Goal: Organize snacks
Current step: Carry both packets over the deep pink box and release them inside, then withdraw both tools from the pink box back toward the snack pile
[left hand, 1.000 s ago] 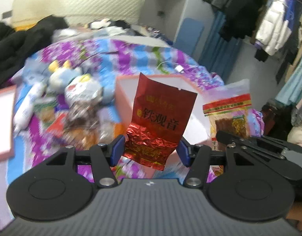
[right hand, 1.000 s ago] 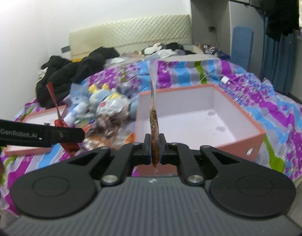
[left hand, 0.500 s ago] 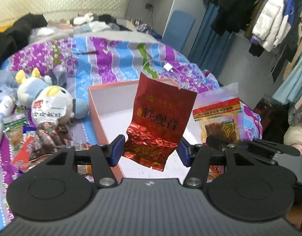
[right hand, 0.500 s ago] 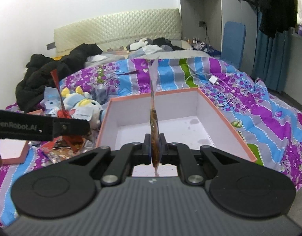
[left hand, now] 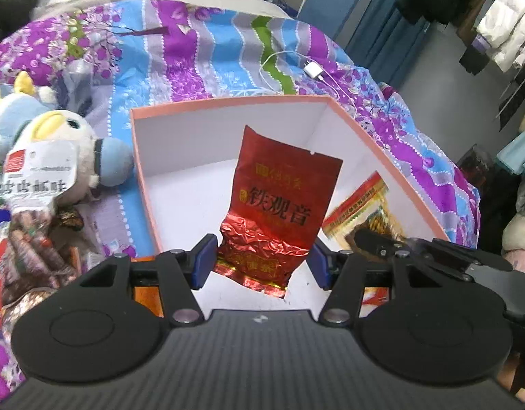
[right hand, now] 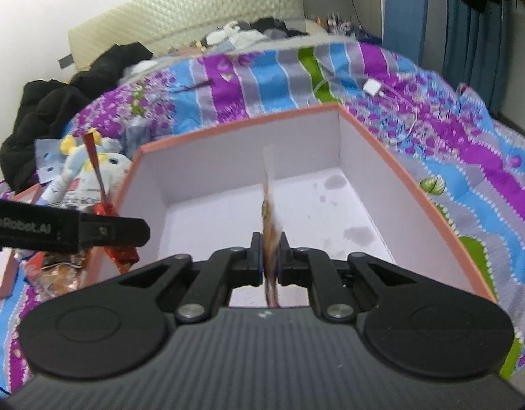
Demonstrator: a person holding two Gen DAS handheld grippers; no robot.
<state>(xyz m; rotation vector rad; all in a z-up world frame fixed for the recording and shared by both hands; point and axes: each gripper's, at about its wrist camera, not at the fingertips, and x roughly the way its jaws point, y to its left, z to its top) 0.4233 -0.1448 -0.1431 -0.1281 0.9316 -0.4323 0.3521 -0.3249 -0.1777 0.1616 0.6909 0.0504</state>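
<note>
- Left gripper [left hand: 260,262]: blue pads clamped on the crinkled lower end of a red foil tea packet [left hand: 279,212], glossy, upright, above the box.
- Right gripper [right hand: 271,255]: nearly closed, pinching a thin clear snack bag [right hand: 268,212] edge-on, over the box.
- Box [left hand: 225,107]: rigid card, orange rim, smooth white inside, open-topped, on the bed.
- Bed quilt [left hand: 208,44]: soft, purple-blue floral stripes.
- Plush toy [left hand: 54,143]: fuzzy, rounded, left of the box.

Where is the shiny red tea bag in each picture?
Left wrist view: the red tea packet stands in the middle, held between the left gripper fingers, over the box.
Right wrist view: same packet seen edge-on at far left, behind the other gripper's arm.
Shared landmark: the orange-rimmed white box.
</note>
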